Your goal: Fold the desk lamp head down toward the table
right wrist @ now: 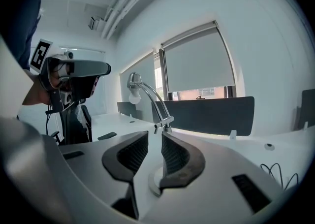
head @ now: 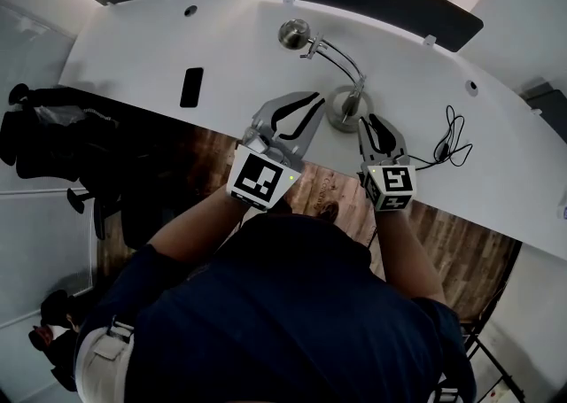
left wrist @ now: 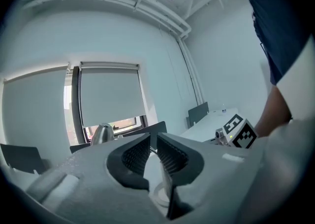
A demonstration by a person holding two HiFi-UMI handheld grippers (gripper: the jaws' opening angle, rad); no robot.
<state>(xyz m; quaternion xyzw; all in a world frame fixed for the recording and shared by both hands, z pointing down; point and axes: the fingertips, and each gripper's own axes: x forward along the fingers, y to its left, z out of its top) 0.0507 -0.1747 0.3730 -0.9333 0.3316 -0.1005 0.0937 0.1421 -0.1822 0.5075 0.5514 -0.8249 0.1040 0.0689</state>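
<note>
- Right gripper [right wrist: 154, 137] stands jaws apart, empty; left gripper [left wrist: 153, 139] shows a narrow gap, also empty.
- We are at the approach step: lamp head [head: 294, 34] sits raised at 11 o'clock, base [head: 335, 118] on the table [head: 177, 38] just ahead.
- Next, we judge, one gripper reaches the head and presses it down.

The left tool [left wrist: 153, 137] blocks most of the desk lamp [left wrist: 102, 133] in its view, leaving only its head and a sliver of lamp base [left wrist: 157, 194]. The right tool [right wrist: 155, 135] covers part of the lamp base [right wrist: 153, 184], and the cable [right wrist: 278, 174] fades into the dark rim.
</note>
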